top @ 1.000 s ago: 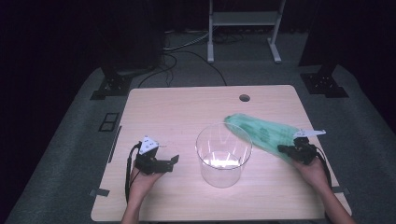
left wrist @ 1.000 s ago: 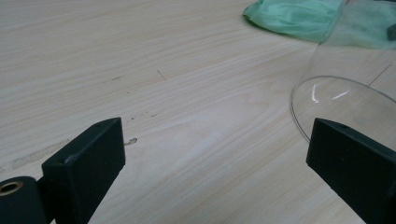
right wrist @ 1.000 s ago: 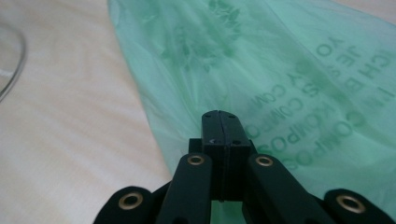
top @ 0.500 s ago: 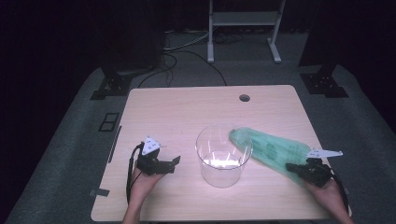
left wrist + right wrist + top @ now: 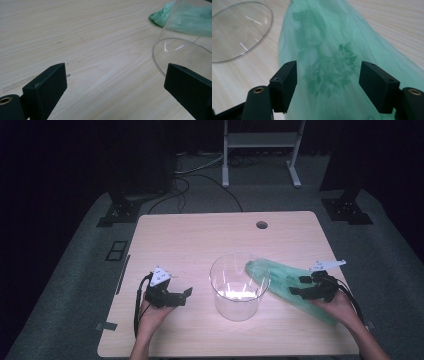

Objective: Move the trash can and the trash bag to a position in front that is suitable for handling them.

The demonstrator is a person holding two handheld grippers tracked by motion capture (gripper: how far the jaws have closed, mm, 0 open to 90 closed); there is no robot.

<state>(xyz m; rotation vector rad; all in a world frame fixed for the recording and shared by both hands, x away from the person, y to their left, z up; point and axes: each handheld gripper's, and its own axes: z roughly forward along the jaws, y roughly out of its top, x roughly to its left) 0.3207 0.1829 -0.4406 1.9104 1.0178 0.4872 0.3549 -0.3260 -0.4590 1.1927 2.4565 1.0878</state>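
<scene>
**Bag released beside the clear container**

High view: table (image 5: 200, 240) of pale wood carries a clear round container (image 5: 239, 287) near its middle, and a green plastic bag (image 5: 287, 285) lies flat just to the container's right, one end against or just over the rim; which of the two I cannot tell from here. The right gripper (image 5: 296, 286) hangs over the bag's middle. Its jaws have just been opening, and the bag now lies loose under them rather than pinched. The left gripper (image 5: 186, 292) rests on the wood to the left of the container, apart from it, jaws spread with nothing between.

Left gripper view: both black jaws stand wide over bare wood. The container's curved wall (image 5: 182, 53) rises at the right, with a crumpled tip of the bag (image 5: 160, 16) showing past it on the table.

Right gripper view: the jaws stand wide on either side of the bag (image 5: 332, 57), whose leaf print shows between them; the pads are clear of the film. The container's rim (image 5: 249, 47) sits to the upper left.

Risks, as I judge them: the bag is thin and slack, so a new pinch may catch only one layer and slip, or drag the whole bag along the table. The container looks light and nothing steadies it, so a tug on the end at its rim could tip or slide it.
</scene>
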